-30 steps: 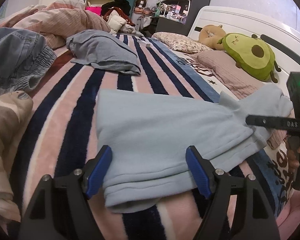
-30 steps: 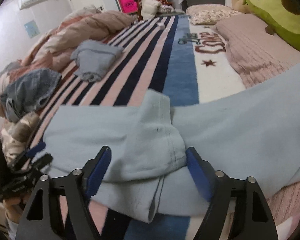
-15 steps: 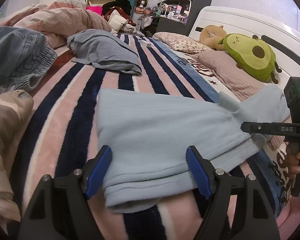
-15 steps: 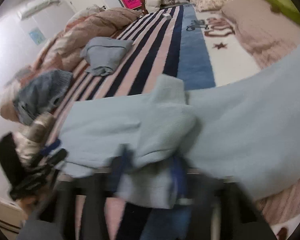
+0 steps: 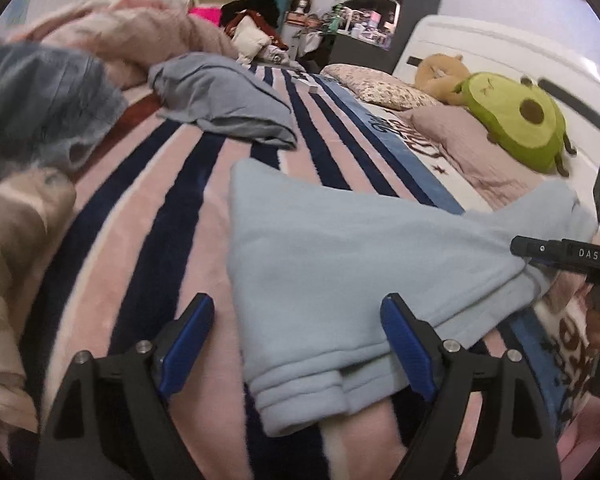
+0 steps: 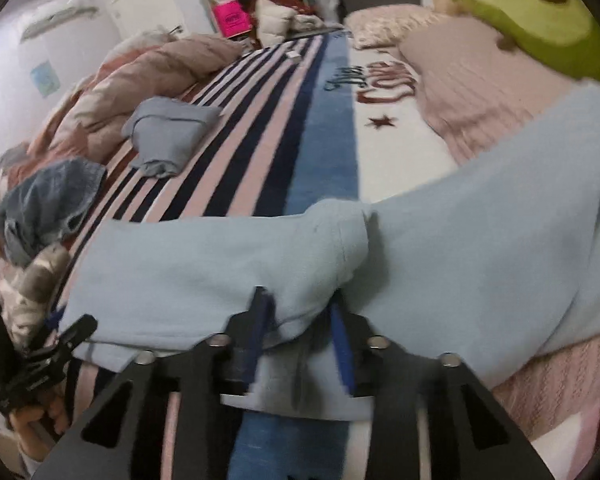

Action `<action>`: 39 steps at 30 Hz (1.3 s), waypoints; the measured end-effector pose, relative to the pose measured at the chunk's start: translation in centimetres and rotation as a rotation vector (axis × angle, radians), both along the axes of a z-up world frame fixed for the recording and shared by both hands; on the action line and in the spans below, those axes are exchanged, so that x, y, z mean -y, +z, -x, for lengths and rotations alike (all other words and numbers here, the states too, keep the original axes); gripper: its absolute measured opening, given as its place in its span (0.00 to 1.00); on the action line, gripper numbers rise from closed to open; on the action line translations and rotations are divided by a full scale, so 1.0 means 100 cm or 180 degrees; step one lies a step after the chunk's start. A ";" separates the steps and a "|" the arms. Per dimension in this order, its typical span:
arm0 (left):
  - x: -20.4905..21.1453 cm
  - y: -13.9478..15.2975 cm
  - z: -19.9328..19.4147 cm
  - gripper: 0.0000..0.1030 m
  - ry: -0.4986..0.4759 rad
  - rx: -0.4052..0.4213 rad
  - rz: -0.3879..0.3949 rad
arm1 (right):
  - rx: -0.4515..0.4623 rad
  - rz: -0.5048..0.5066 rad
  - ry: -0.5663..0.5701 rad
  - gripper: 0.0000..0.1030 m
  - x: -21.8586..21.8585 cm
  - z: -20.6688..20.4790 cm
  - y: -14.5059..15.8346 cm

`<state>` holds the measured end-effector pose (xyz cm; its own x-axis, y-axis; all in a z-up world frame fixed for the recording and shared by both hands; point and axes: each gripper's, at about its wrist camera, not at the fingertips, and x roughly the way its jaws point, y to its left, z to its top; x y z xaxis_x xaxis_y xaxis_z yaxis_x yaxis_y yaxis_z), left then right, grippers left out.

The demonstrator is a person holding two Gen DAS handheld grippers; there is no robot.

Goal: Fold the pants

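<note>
Light blue pants [image 5: 340,264] lie across a striped blanket [image 5: 147,208] on a bed. In the left wrist view my left gripper [image 5: 295,344] is open, its blue-padded fingers either side of the cuffed leg ends [image 5: 304,396]. In the right wrist view my right gripper [image 6: 300,336] is shut on a folded flap of the pants [image 6: 324,248], near the crotch. The right gripper's black body also shows at the right edge of the left wrist view [image 5: 564,256]. The left gripper shows at the lower left of the right wrist view [image 6: 39,364].
A folded grey garment [image 5: 223,100], a bunched denim piece [image 5: 43,104] and a pink quilt [image 5: 139,36] lie at the far left of the bed. Pillows [image 5: 452,140] and an avocado plush [image 5: 516,120] sit by the headboard. Shelves stand behind.
My right gripper has closed on the folded flap of the pants. The left gripper has shifted slightly left, still open around the leg ends.
</note>
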<state>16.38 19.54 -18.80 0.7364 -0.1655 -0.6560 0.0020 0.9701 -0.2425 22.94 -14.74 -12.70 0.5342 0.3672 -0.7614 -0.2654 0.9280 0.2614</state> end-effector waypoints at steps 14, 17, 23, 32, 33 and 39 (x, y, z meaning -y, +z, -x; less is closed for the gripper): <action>0.003 -0.002 0.000 0.81 0.0032 -0.0030 -0.0014 | 0.0543 0.0024 -0.0739 0.65 0.109 0.044 0.067; 0.003 -0.003 -0.001 0.81 0.0036 -0.0036 -0.0021 | 0.0654 0.0252 -0.1110 0.68 0.147 0.060 0.071; 0.003 -0.003 -0.002 0.81 0.0054 -0.0059 -0.0067 | 0.0523 -0.0089 -0.1393 0.73 0.203 0.053 0.060; 0.004 -0.003 -0.002 0.83 0.0122 -0.0063 -0.0198 | 0.0841 0.0111 -0.1258 0.19 0.180 0.026 0.064; 0.004 -0.003 -0.002 0.83 0.0123 -0.0064 -0.0186 | 0.0832 0.0107 -0.1215 0.12 0.177 0.022 0.064; 0.001 -0.004 -0.003 0.83 0.0116 -0.0066 -0.0111 | 0.1179 0.0063 -0.0858 0.04 0.136 0.033 0.093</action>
<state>16.65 19.46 -19.19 0.7278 -0.1155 -0.6760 -0.0382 0.9773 -0.2082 19.68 -28.39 -3.44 0.8463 0.1651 -0.5065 -0.0861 0.9806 0.1759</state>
